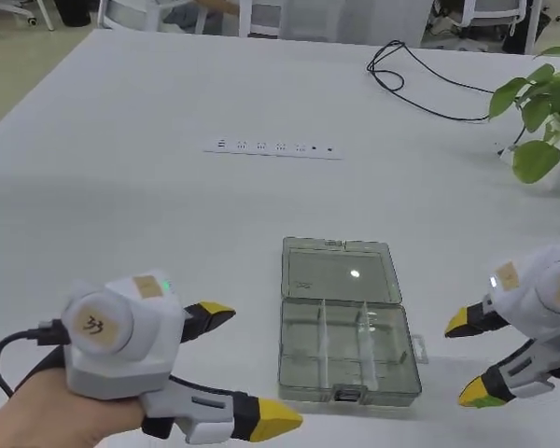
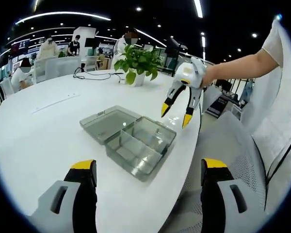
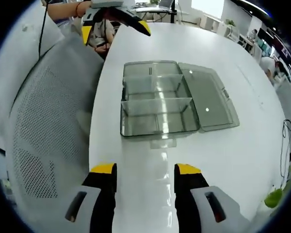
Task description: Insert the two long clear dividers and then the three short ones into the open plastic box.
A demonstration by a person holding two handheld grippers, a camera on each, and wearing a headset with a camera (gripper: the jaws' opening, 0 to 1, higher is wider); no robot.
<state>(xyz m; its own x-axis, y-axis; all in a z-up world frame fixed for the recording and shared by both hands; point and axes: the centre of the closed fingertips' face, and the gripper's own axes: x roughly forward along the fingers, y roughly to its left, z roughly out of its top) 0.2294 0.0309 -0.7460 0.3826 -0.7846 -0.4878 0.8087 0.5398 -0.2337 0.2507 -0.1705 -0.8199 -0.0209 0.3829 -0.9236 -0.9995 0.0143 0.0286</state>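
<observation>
Holding the left gripper in a hand at the near left of the white tabletop, with jaws spread wide, nothing between them, yellow tips aimed right toward the box. Holding the right gripper at the near right, likewise wide apart and empty, tips aimed left, near the box's right side and clear of it.

Between the two grippers, close to the tabletop's near edge: the clear plastic box, open, with its lid laid back flat on the far side and joined to the base along the hinge. Inside the base: two long clear dividers, upright, running near to far, side by side and apart, splitting the base into three lanes. Hard to tell whether any short divider stands across those lanes.

Farther off, at mid-tabletop: a white power strip, well apart from the box. At the far right: a looped black cable and a green leafy plant.

Looking along the left gripper's jaws: the box ahead, the right gripper hanging beyond it above the tabletop's edge. Looking along the right gripper's jaws: the box just past the tips, a white mesh chair beside the tabletop's edge.
</observation>
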